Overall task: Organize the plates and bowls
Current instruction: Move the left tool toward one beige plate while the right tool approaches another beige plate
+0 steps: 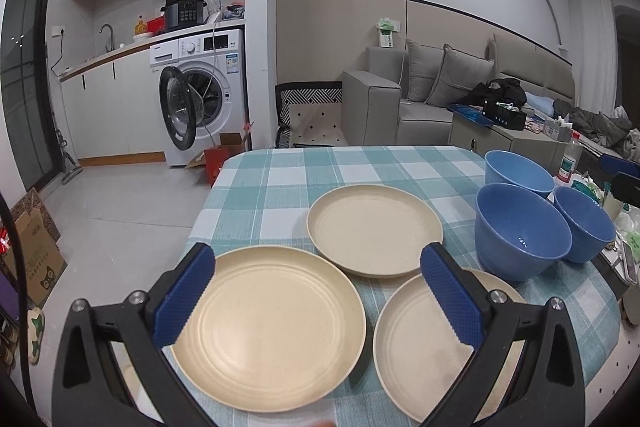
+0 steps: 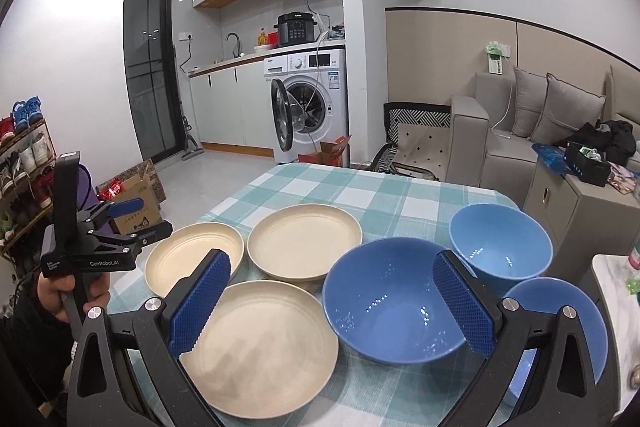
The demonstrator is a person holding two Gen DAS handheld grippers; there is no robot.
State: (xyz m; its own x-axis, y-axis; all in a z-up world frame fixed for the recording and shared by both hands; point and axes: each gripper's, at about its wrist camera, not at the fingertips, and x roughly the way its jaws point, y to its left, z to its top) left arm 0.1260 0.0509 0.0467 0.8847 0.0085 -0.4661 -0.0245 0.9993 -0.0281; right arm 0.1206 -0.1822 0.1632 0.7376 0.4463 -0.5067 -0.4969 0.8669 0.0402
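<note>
The table [image 1: 280, 179] wears a teal-and-white checked cloth. Three plates [image 1: 272, 327] are plain cream with faint concentric rings. Three bowls [image 2: 384, 311] are solid blue. Both tongs, left [image 1: 318, 293] and right [image 2: 332, 305], have black frames and dark blue, diamond-textured pads [image 2: 200, 301].
</note>
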